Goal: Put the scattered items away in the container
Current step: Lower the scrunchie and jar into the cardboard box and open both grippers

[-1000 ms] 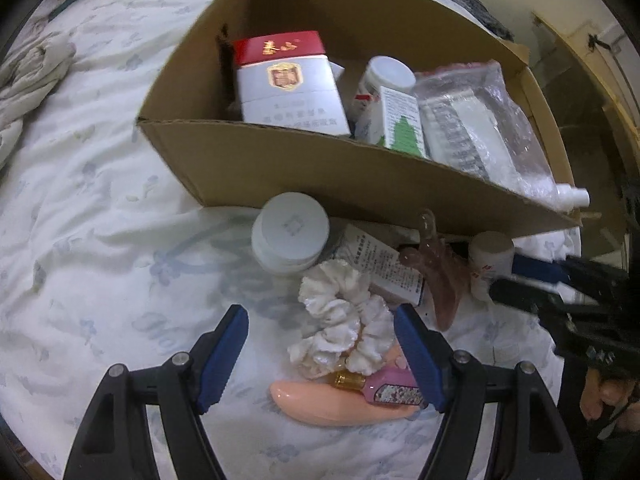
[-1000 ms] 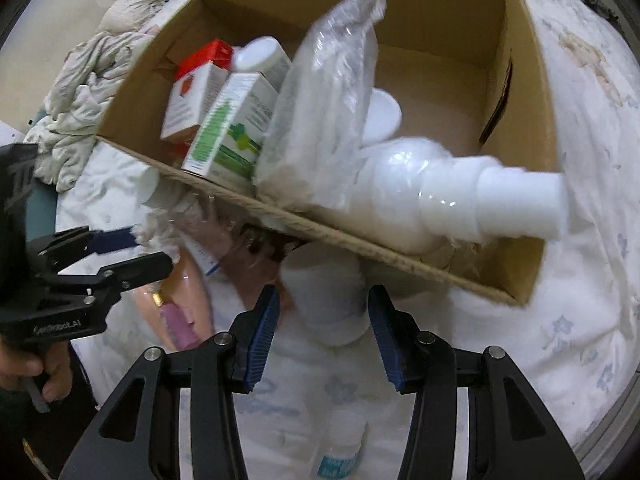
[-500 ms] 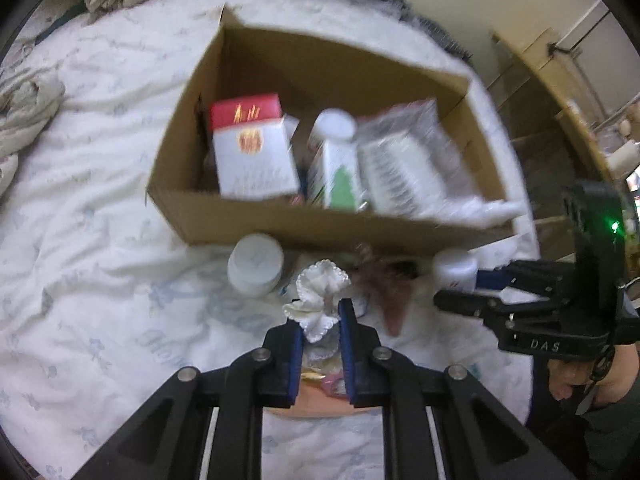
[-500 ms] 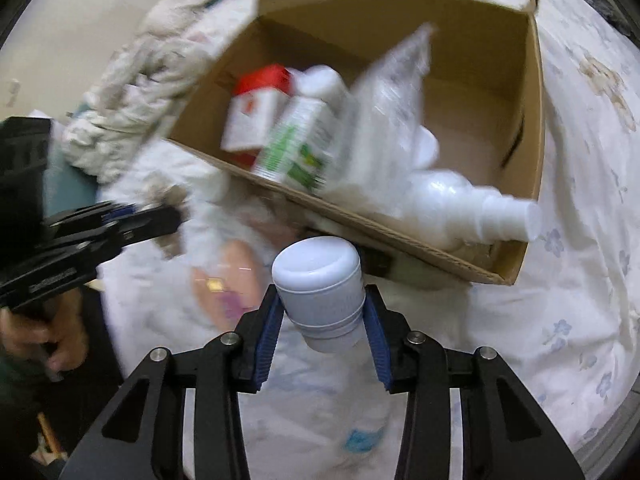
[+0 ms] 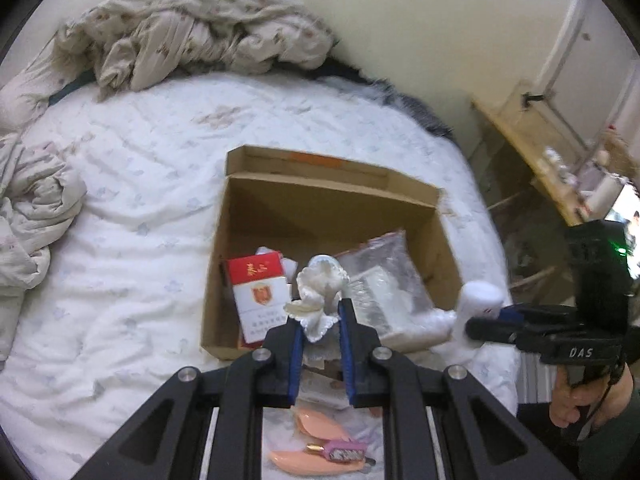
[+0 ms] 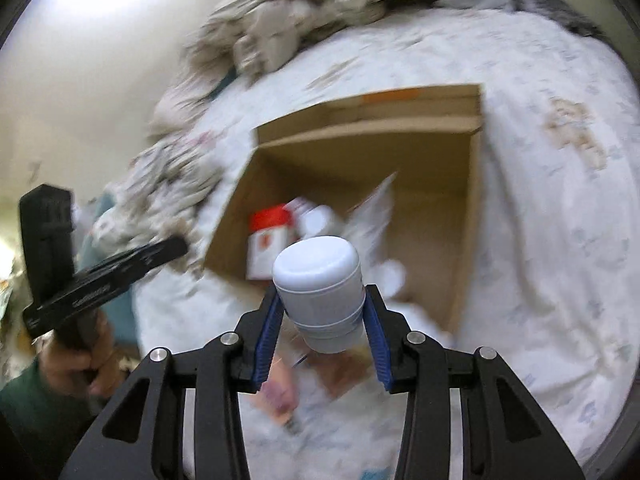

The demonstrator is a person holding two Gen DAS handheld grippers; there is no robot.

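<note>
An open cardboard box sits on the white bed. It holds a red and white carton and a clear plastic bag. My left gripper is shut on a white scrunchie, held above the box's near edge. My right gripper is shut on a white jar, also raised near the box's front; the jar shows in the left wrist view at the box's right corner.
A peach-coloured item with a small pink bottle lies on the bed below the left gripper. Crumpled bedding lies at the bed's far side and left edge. A wooden shelf stands at the right.
Both grippers closed on their items and lifted away from the bed: the left with the scrunchie, the right with the jar. The box now looks smaller and farther below.
</note>
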